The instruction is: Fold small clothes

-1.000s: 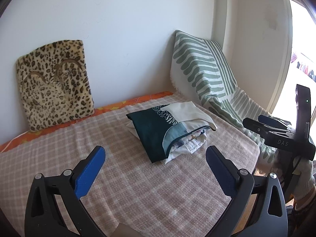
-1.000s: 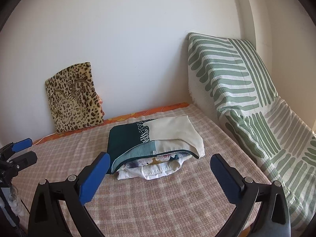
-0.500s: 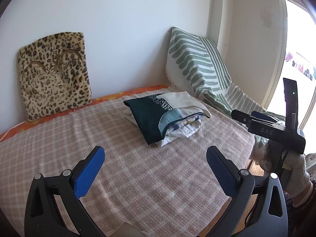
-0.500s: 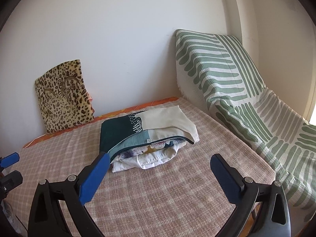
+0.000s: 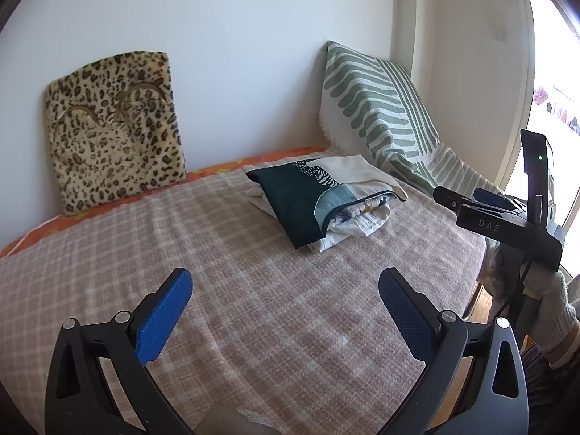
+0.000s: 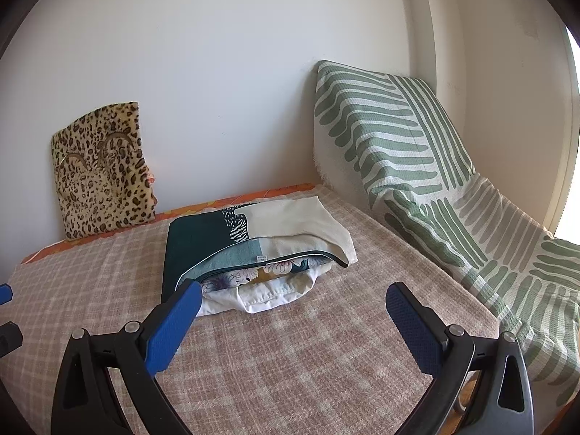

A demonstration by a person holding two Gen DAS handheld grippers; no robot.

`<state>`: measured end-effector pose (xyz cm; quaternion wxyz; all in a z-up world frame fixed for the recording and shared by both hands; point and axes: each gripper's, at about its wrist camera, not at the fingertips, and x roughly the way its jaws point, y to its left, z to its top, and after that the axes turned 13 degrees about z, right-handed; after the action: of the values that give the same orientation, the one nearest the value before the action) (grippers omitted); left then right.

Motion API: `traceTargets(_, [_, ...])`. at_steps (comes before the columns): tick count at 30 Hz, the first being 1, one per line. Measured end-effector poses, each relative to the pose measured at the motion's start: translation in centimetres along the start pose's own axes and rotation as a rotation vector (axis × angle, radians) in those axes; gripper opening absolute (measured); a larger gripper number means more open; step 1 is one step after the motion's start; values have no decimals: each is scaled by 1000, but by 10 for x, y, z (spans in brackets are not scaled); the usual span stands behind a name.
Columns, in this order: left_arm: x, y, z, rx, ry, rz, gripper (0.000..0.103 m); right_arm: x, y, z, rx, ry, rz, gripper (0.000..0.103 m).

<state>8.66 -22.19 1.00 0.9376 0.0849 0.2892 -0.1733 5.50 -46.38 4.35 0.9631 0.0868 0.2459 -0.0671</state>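
A stack of folded clothes lies on the pink checked blanket toward the back right. On top is a dark teal and cream piece; a floral one and a white one show beneath it. My left gripper is open over the blanket's front, well short of the stack, with nothing between its blue pads. My right gripper is open too, just in front of the stack, empty. In the left wrist view the right gripper appears at the right edge, held by a gloved hand.
A leopard-print cushion leans on the white wall at back left. A green and white striped throw covers a backrest at the right. The blanket's right edge drops off near a bright window.
Both views shift slightly; the stack sits a little nearer and larger in the right wrist view. Both grippers stay open and empty, and the clothes have not moved.
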Motion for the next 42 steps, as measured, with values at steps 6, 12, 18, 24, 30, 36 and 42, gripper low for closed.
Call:
traceTargets(6, [2,-2,-2,10,4,4,102,2,3,0,-21,-5,-7,103])
traceTargets(12, [1,1,-2,-1,-1,7,102,4,2,1,-11,-8,-3,103])
traceTargets(18, [0,5,1,-20,-6,5,102,6,0,3,4,-10,0,103])
traceTargets(24, [-1,4,1,-11,-5,6,102,8,2,3,-3,-1,1,103])
traceTargets(30, [-2,3,1,-12,-5,4,102,8,3,2,0,-3,3,103])
traceTargets(36, [-2,2,0,-11,-6,5,102,7,5,1,0,-4,1,103])
traceTargets(42, [-2,2,0,-12,-7,4,102,7,5,1,2,-5,2,103])
